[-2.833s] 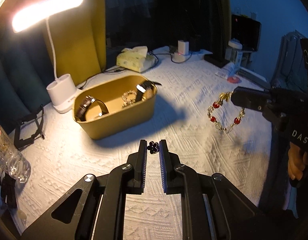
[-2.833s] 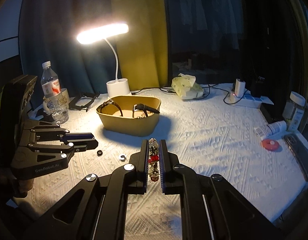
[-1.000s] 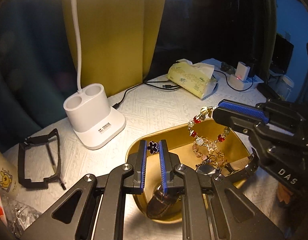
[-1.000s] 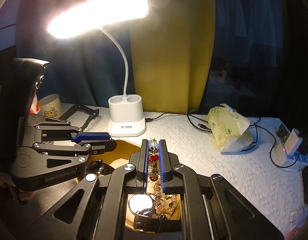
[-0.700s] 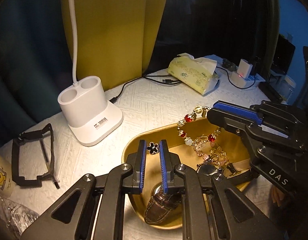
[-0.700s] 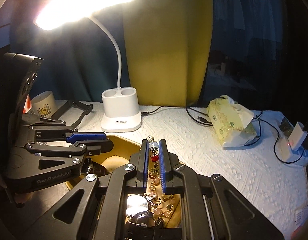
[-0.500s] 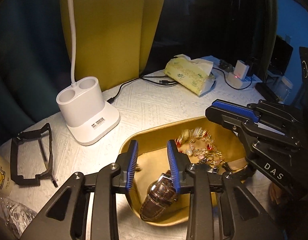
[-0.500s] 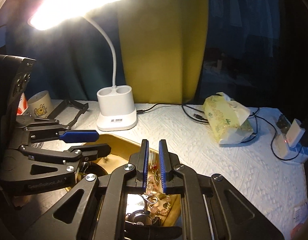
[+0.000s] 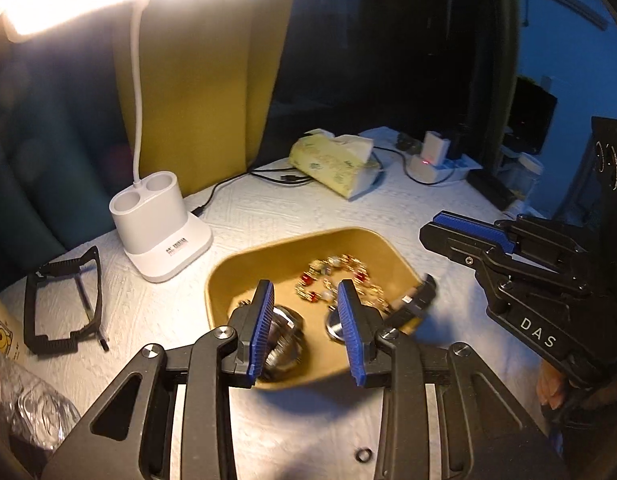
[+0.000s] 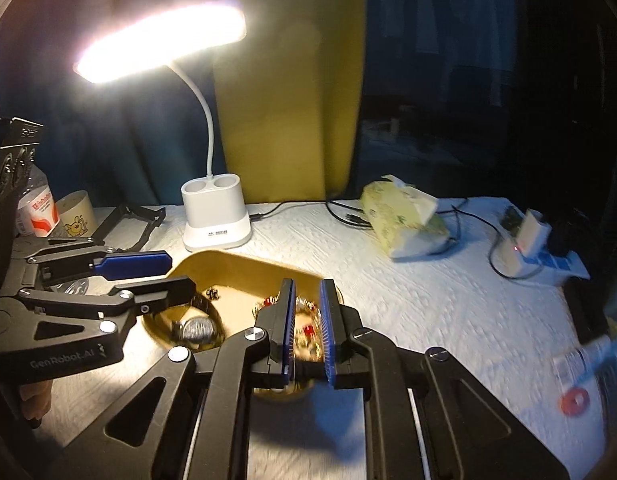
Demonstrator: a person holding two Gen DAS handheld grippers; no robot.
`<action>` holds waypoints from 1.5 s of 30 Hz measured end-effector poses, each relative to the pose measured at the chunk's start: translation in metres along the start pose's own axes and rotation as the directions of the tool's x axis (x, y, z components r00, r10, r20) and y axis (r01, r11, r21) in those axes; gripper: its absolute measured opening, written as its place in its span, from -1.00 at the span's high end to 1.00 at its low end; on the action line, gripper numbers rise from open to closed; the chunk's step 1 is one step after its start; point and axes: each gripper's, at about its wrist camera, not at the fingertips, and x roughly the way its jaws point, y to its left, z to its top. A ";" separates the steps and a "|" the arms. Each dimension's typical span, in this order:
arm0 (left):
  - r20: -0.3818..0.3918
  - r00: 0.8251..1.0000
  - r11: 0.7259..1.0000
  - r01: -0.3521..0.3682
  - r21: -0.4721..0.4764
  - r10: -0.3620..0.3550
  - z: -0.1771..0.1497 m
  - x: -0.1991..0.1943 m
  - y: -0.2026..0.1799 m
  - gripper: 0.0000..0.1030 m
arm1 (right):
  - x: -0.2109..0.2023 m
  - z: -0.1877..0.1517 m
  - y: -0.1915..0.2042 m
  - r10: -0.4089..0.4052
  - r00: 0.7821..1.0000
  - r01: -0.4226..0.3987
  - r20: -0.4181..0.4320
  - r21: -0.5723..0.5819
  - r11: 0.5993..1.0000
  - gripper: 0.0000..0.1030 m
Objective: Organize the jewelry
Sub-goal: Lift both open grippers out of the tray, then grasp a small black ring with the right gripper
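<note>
The right gripper (image 10: 307,320) hangs over the yellow tray (image 10: 236,264) with its jaws parted and nothing between them; beaded jewelry (image 10: 268,302) lies below. The left gripper (image 10: 164,276), jaws spread, reaches over the tray's left rim above a watch (image 10: 196,328). A lit desk lamp (image 10: 216,220) stands behind.

The yellow tray (image 9: 228,270) is sitting open-topped, so the way in from above is lying free; the left gripper (image 9: 306,330) and the right gripper (image 10: 306,324), both with jaws parted and empty, are crowding the space over it. Behind the tray, the white lamp base (image 9: 160,232) is standing close, and its lit head (image 10: 160,46) is hanging overhead (limiting lift there). A tissue pack (image 9: 332,166) and a cable (image 9: 228,184) are lying well back; the black frame (image 9: 62,300) is blocking the left.
</note>
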 end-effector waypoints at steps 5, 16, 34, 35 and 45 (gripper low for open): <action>0.021 0.999 0.999 0.026 0.027 -0.026 -0.011 -0.023 -0.013 0.31 | -0.025 -0.013 0.002 -0.040 0.999 0.040 0.007 0.026 0.999 0.75; 0.060 0.998 0.999 0.030 0.029 -0.032 -0.042 -0.063 -0.022 0.31 | -0.061 -0.042 0.020 -0.066 0.998 0.066 0.008 0.041 0.997 0.47; 0.030 0.999 0.999 -0.024 -0.035 0.025 -0.101 -0.061 0.002 0.31 | -0.021 -0.089 0.036 -0.029 0.983 0.041 -0.181 0.058 0.997 0.37; 0.027 0.999 0.999 -0.020 -0.040 0.021 -0.103 -0.060 0.004 0.31 | -0.018 -0.089 0.036 -0.028 0.982 0.041 -0.189 0.063 0.997 0.37; 0.023 1.000 0.996 0.008 -0.090 -0.006 -0.108 -0.058 0.014 0.31 | 0.008 -0.097 0.057 0.012 0.960 -0.010 -0.280 0.010 1.000 0.37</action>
